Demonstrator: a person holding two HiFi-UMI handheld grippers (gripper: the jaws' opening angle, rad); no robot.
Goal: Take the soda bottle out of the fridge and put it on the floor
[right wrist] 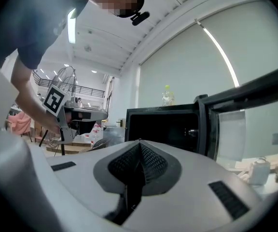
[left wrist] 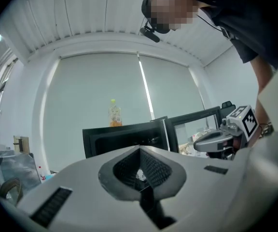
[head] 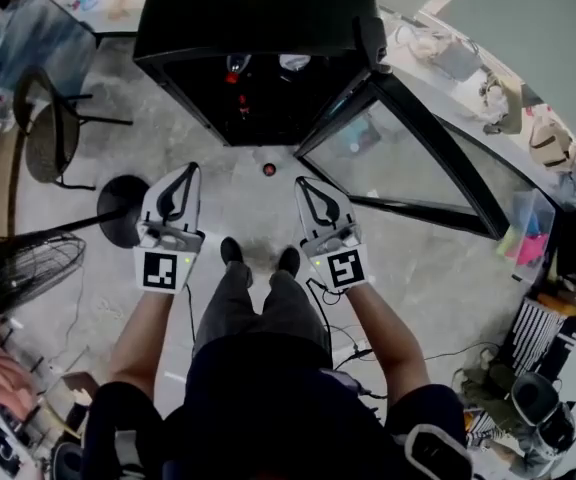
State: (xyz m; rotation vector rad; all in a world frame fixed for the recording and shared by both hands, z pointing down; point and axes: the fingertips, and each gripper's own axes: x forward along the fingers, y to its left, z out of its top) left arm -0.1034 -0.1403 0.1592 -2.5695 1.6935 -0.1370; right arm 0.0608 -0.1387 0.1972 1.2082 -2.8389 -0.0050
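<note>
Head view: your white left gripper [head: 189, 171] and right gripper [head: 303, 183] both have jaws pressed together, holding nothing. The red-capped soda bottle [head: 268, 169] sits on the grey concrete floor [head: 253, 213], just in front of the open black fridge [head: 248, 18].

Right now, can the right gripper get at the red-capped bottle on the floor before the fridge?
Probably yes. The bottle stands alone on bare floor, just ahead of the right gripper, with nothing between them. Its jaws are shut, so they must open first.

We see a grey concrete floor [head: 233, 183], a mesh chair [head: 48, 143] at ten o'clock, a fan [head: 23, 268] at nine, and pale blinds [left wrist: 95, 86] under a ribbed white ceiling [left wrist: 81, 13].
</note>
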